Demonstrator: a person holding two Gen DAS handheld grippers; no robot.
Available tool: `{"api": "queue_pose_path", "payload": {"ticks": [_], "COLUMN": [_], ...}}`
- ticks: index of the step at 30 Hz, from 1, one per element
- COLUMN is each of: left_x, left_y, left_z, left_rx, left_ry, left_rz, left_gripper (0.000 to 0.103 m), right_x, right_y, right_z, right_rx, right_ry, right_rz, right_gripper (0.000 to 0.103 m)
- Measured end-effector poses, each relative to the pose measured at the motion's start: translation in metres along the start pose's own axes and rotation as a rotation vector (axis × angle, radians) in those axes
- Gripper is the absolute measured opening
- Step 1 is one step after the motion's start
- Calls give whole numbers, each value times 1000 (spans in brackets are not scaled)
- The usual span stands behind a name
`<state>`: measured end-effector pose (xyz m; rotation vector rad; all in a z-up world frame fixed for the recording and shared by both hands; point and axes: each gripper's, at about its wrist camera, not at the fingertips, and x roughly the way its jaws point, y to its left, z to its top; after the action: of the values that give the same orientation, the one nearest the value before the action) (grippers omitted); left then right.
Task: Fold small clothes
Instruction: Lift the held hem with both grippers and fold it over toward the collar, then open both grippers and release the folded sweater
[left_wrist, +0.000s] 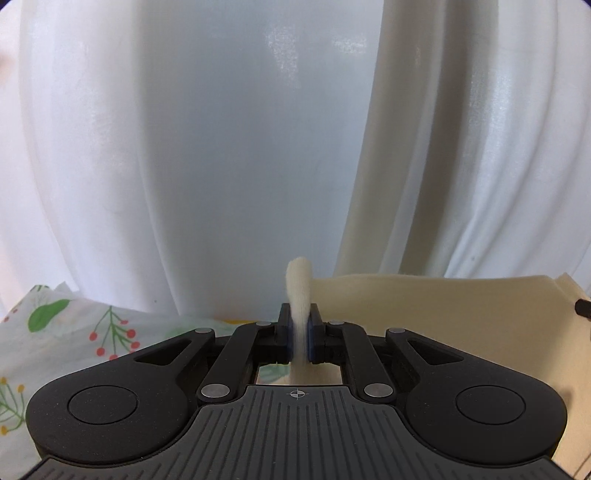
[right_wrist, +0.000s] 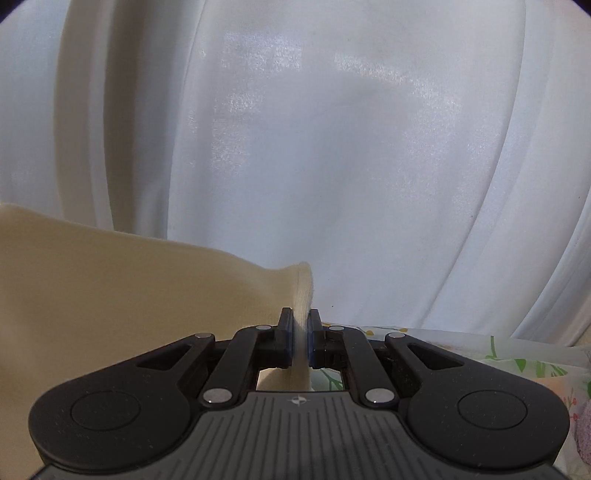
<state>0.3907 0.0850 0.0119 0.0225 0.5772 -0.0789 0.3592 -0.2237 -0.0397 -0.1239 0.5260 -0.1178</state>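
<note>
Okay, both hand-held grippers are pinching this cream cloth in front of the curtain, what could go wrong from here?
1. Each pinch is thin: only a small tuft of the cream cloth sits between the pads of the left hand-held gripper and the right hand-held gripper, so a tug could pull it free.
2. The curtain hangs close behind; the lifted cloth might brush or snag it.
3. The cloth sags between the grips, so the fold may land crooked on the floral sheet.

Black claw (left_wrist: 300, 332), blue pads (left_wrist: 289, 336)

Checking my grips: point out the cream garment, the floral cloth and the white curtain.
cream garment (right_wrist: 110, 288), right wrist view, its flat panel.
floral cloth (left_wrist: 110, 332), left wrist view, berry print.
white curtain (left_wrist: 221, 147), left wrist view, middle fold.
</note>
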Motion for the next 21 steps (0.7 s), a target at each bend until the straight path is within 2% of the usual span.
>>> {"api": "queue_pose_path", "payload": {"ticks": [4, 7, 10, 12, 13, 14, 15, 16, 17, 18, 19, 20, 21], "left_x": [37, 59, 70, 58, 50, 44, 35, 28, 27, 28, 30, 34, 40], "left_y": [-9, -9, 3, 17, 24, 30, 33, 32, 28, 21, 15, 8, 2], "left_z": [-15, -30, -42, -48, -48, -49, -50, -53, -54, -57, -61, -64, -68], "left_rx": [18, 8, -59, -145, -198, -252, -309, -361, -396, -426, -442, -436, -418], "left_ry": [27, 77, 136, 128, 116, 102, 88, 79, 77, 79, 88, 100, 113], "left_rz": [24, 61, 104, 96, 89, 70, 24, -51, -129, -201, -255, -279, -273], "left_gripper": [9, 12, 22, 27, 28, 32, 38, 42, 49, 52, 53, 54, 56], "right_x": [30, 39, 36, 18, 7, -8, -13, -16, -14, -8, 1, 10, 15], "right_y": [8, 8, 2, -2, -6, -10, -13, -14, -14, -13, -12, -8, -6], "right_z": [-14, -23, -27, -28, -29, -31, -32, -37, -45, -54, -63, -74, -81], "right_rx": [-14, -18, -10, 68, 130, 211, 296, 387, 506, 620, 713, 800, 836], "right_ry": [48, 67, 72, 26, 1, -20, -29, -20, 18, 61, 108, 159, 175], "right_rz": [-23, -26, -51, -54, -35, 14, 85, 185, 327, 464, 565, 609, 612], "right_gripper": [7, 7, 8, 15, 23, 31, 34, 36, 38, 39, 40, 40, 40]}}
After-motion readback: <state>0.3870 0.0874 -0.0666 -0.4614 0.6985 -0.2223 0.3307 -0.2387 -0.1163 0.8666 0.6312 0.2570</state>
